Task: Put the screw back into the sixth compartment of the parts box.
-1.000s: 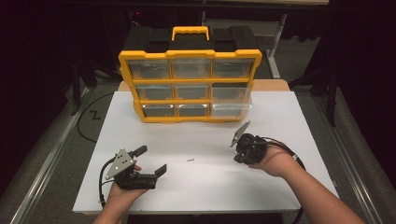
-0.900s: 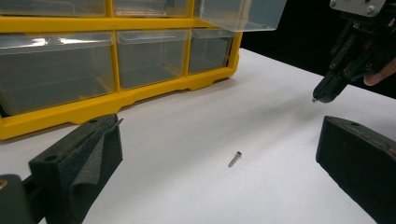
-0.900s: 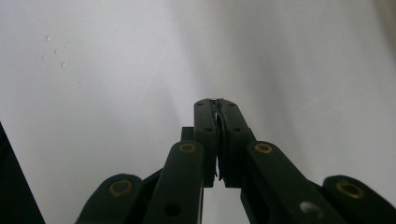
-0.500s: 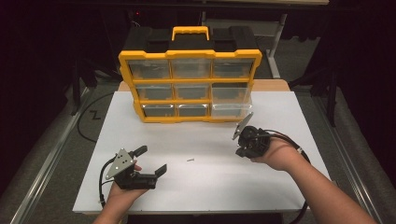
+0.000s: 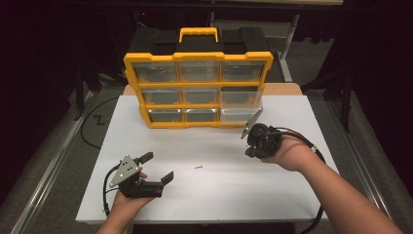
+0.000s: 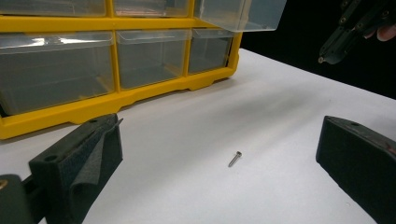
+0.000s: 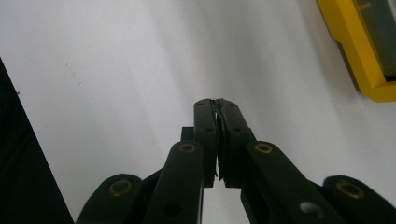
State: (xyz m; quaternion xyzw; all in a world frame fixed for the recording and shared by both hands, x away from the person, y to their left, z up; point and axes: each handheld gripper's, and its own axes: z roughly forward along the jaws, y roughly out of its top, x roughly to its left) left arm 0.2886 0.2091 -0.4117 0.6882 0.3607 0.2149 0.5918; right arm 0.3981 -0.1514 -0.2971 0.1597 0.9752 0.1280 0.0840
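**Screw waits between the grippers**

Organizer (image 5: 197, 87) stands upright at the table's (image 5: 292, 195) far edge, one right-hand drawer (image 5: 241, 103) pulled out. Your right gripper (image 5: 247, 130) is clenched on nothing; your left gripper (image 5: 157, 166) is spread wide. Bring the left down square over the screw (image 6: 235, 158), pads flanking its shank. It lies flat on the table, head toward the organizer.

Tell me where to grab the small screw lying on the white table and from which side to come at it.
Grip the screw across its thin shank, near the middle, coming straight down from above. It lies flat and alone on the table, so side approaches would probably just push it. The left gripper, jaws open and facing it, seems best placed.
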